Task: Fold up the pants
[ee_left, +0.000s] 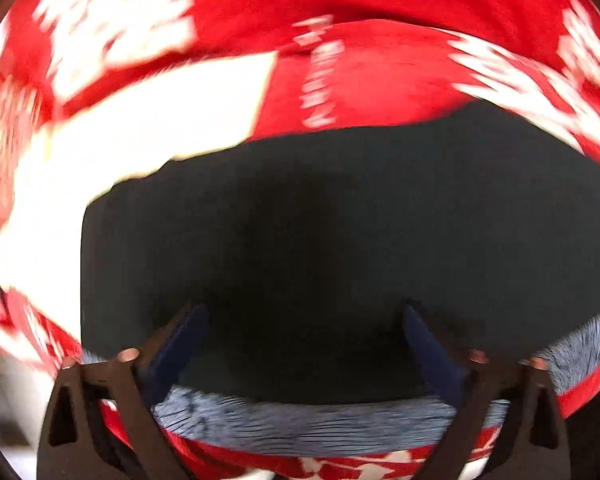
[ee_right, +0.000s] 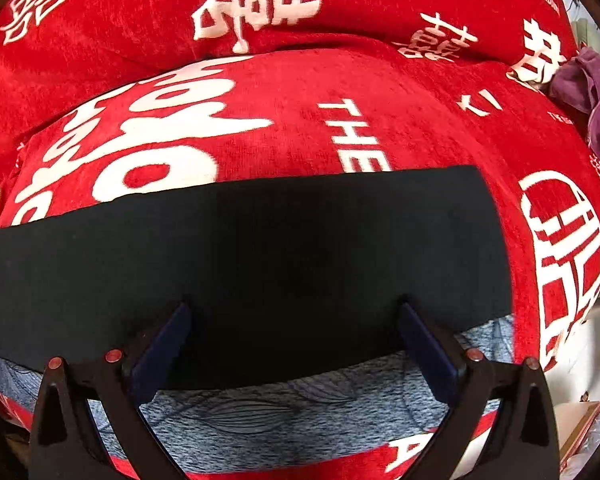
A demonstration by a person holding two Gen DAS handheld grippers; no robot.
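Note:
The pants [ee_right: 260, 248] are a flat black rectangle of cloth lying on a red blanket [ee_right: 300, 128] with white lettering. They also show in the left wrist view [ee_left: 320, 220], which is motion-blurred. My left gripper [ee_left: 306, 312] is open, its blue-padded fingers [ee_left: 180, 344] spread wide just above the black cloth, holding nothing. My right gripper [ee_right: 294, 308] is open too, fingers [ee_right: 424, 340] spread over the near edge of the pants, holding nothing. A blue-grey patterned cloth [ee_right: 300, 408] sticks out from under the pants' near edge.
The red blanket covers a soft cushioned surface with a raised back [ee_right: 140, 12]. A purple garment [ee_right: 592, 96] lies at the far right. A white floor and a cardboard box [ee_right: 588, 424] show at the lower right edge.

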